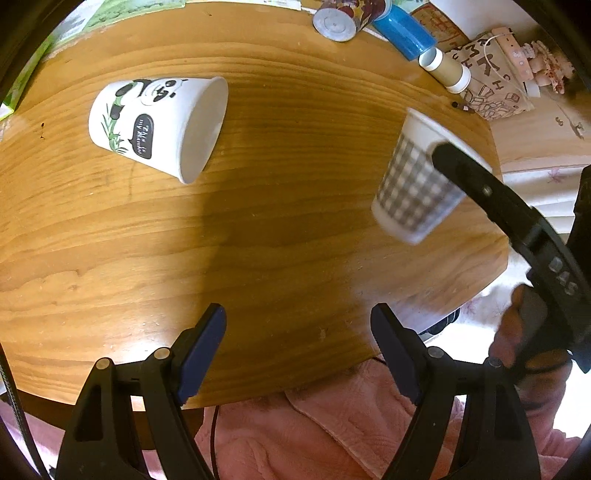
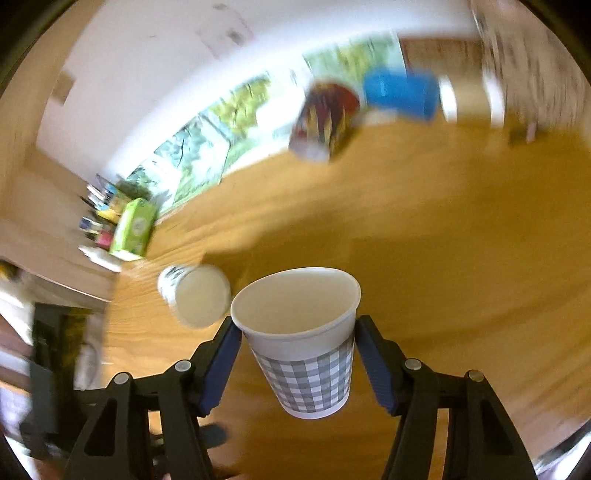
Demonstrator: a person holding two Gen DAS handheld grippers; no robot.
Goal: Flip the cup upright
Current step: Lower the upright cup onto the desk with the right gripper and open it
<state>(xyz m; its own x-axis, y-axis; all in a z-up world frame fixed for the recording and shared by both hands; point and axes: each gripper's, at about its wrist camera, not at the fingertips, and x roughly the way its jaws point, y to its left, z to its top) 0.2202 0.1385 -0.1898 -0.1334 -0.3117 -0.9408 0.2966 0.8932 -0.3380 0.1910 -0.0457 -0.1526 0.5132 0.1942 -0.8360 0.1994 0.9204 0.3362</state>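
Observation:
A grey-checked paper cup [image 2: 306, 347] sits between the pads of my right gripper [image 2: 297, 350], gripped just under its rim, mouth up and held above the wooden table [image 2: 424, 240]. In the left wrist view the same cup [image 1: 413, 184] hangs tilted at the right, with a right gripper finger [image 1: 480, 184] across it. A white panda cup [image 1: 155, 122] lies on its side at the far left of the table, mouth toward the right; it also shows in the right wrist view [image 2: 195, 293]. My left gripper [image 1: 297, 332] is open and empty over the table's near edge.
At the table's back edge lie a patterned can [image 1: 343, 18], a blue cylinder [image 1: 402, 31] and a white-capped tube [image 1: 445, 68]. A green box [image 2: 135, 229] stands at the far left corner. Pink cloth [image 1: 295, 435] lies below the near edge.

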